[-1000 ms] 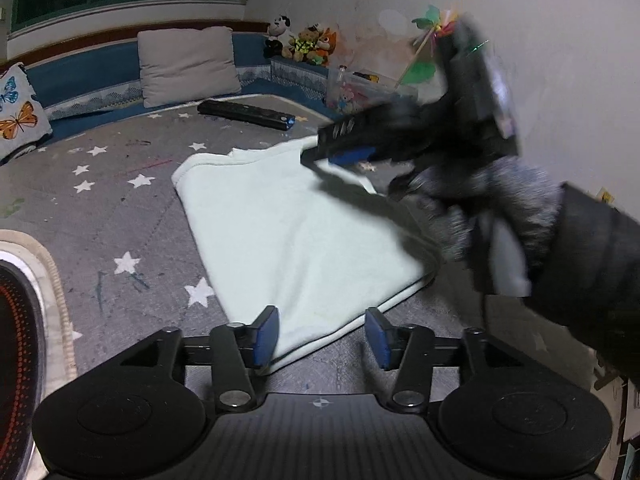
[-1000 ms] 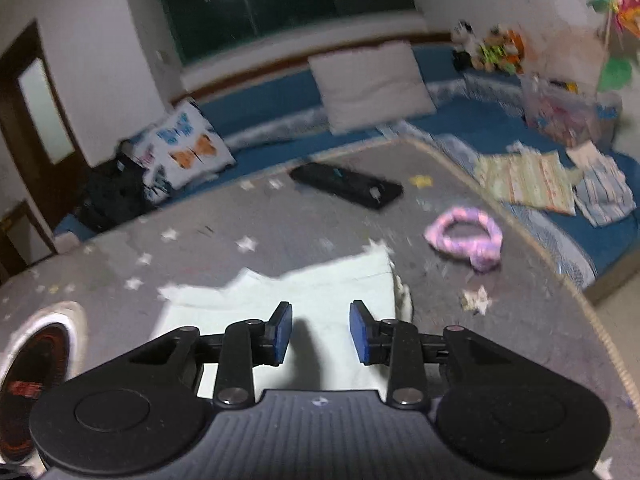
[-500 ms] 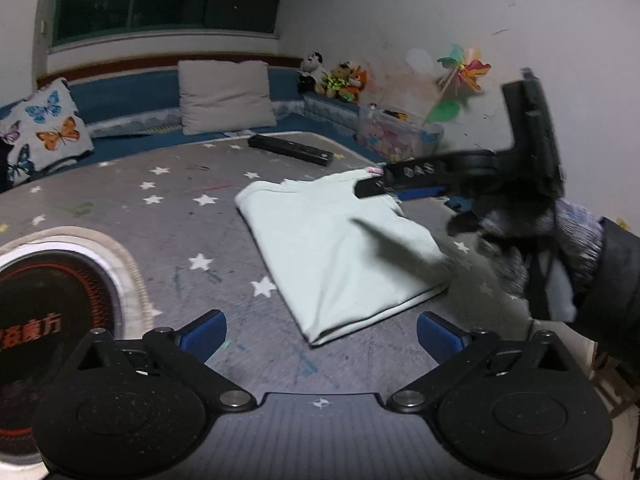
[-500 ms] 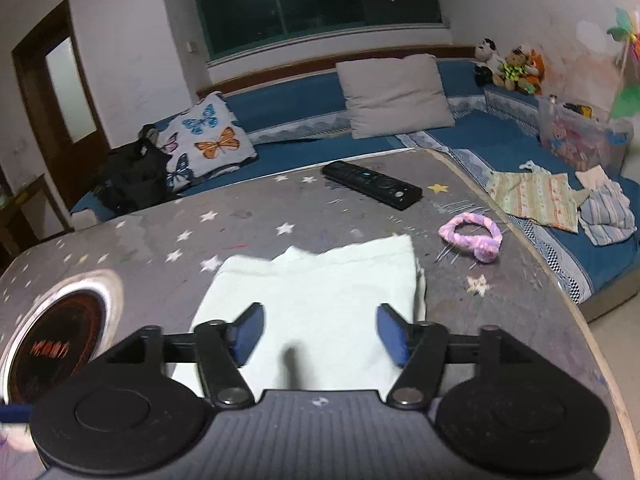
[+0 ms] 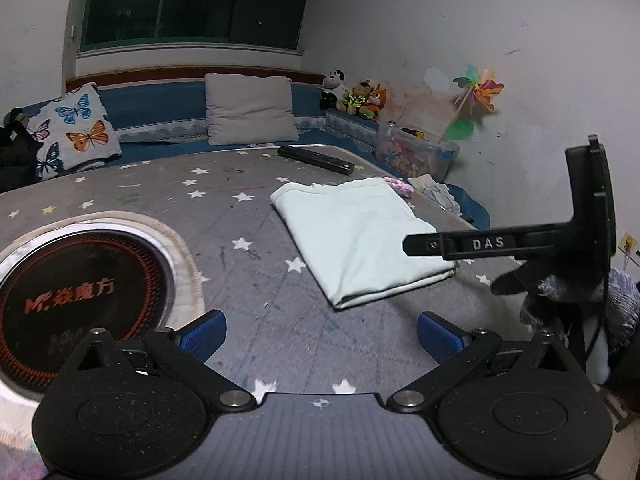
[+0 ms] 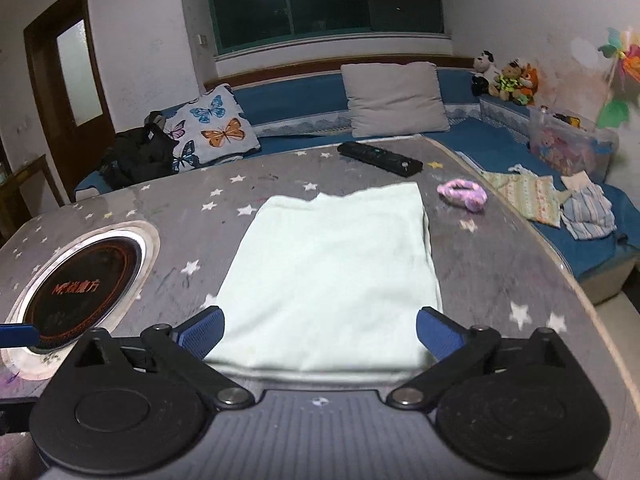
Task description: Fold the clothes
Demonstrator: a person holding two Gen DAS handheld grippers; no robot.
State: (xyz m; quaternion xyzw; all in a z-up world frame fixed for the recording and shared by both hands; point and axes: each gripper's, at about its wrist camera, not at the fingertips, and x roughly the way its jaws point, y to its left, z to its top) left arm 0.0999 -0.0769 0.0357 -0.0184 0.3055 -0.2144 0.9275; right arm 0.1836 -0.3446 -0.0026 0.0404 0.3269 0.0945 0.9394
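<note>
Both grippers have let go and backed off since a second ago: back then the jaws were nearly together right over the cloth, now they're spread wide and empty. The left gripper (image 5: pixel 320 336) hangs over bare table, near the folded pale green garment (image 5: pixel 360 236) but not touching it. The right gripper (image 6: pixel 320 334) sits above the garment's (image 6: pixel 332 276) near edge, fingers spread about as wide as the fold itself, gripping nothing. In the left view the right gripper (image 5: pixel 424 245) shows side-on, poking in over the garment's right side; can't tell if it touches the fabric.

The garment lies flat as a neat rectangle, layered edges showing along its near side. To the garment's left there's plenty of open tabletop before the round inset burner (image 6: pixel 76 292). To its right, a narrower strip of table (image 6: pixel 500 264) runs to the curved rim. Just past the garment's far right corner is a pink scrunchie (image 6: pixel 462 195), and beyond its far edge a black remote (image 6: pixel 380 158).

The table is grey with white stars. Behind the garment: a blue bench, a plain cushion (image 6: pixel 396 98), a butterfly pillow (image 6: pixel 212 128), plush toys (image 6: pixel 504 78), and more clothes (image 6: pixel 560 200) piled on the bench to its right.
</note>
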